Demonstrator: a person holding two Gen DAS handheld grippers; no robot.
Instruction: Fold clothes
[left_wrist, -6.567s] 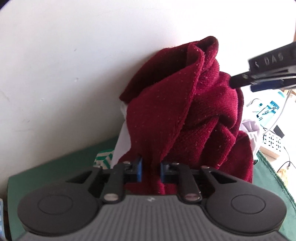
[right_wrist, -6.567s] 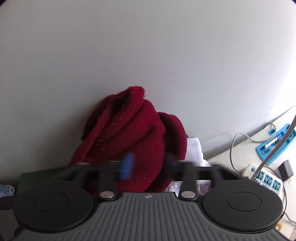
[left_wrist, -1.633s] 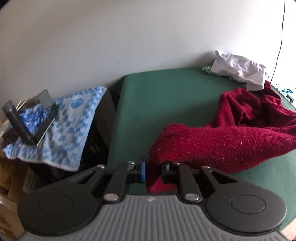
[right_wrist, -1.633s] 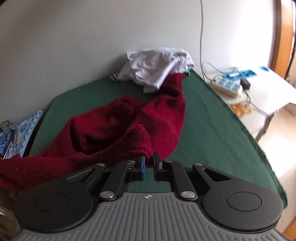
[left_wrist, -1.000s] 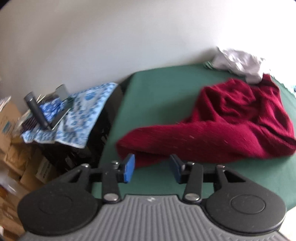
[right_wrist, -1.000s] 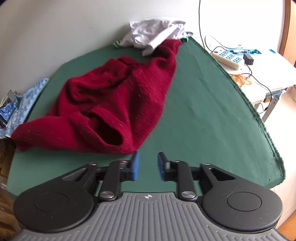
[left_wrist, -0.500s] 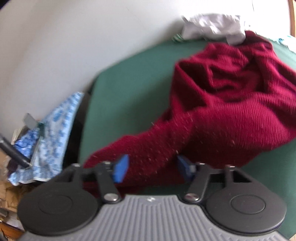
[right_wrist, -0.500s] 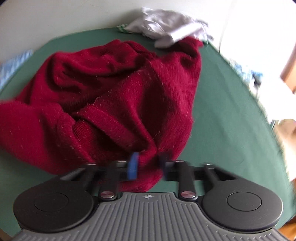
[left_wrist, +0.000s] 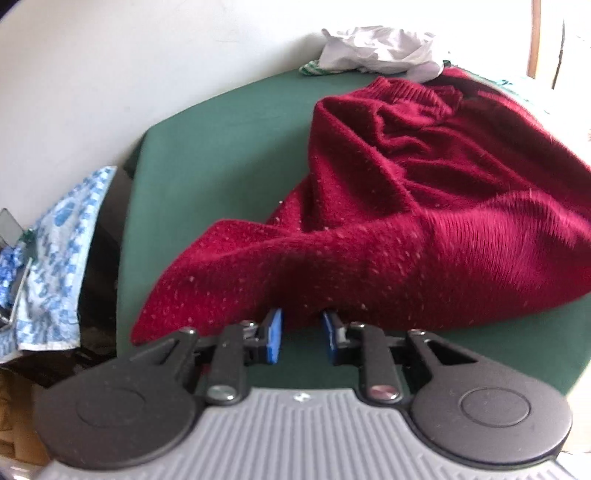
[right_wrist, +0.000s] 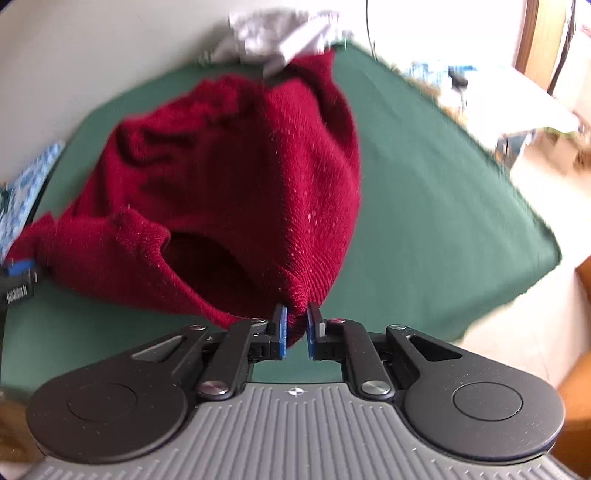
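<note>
Sweater (right_wrist: 236, 177) lies crumpled on the green table (right_wrist: 424, 184), its hem at 6 o'clock pinched in the narrowed right gripper (right_wrist: 295, 325), probably for spreading, while the left gripper (left_wrist: 302, 336) waits half open at its edge.

I saw the sweater (left_wrist: 406, 229) lying mid-table (left_wrist: 207, 155), crumpled garments (left_wrist: 376, 48) at 12 o'clock, a patterned cloth (left_wrist: 59, 251) at 9.

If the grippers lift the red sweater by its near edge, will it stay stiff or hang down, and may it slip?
The red sweater lies in soft rumpled folds, so it will probably sag and drape. Its thick knit looks bulky, likely somewhat heavy for cloth. The fuzzy surface should grip well between the right gripper pads, so slipping seems unlikely.
</note>
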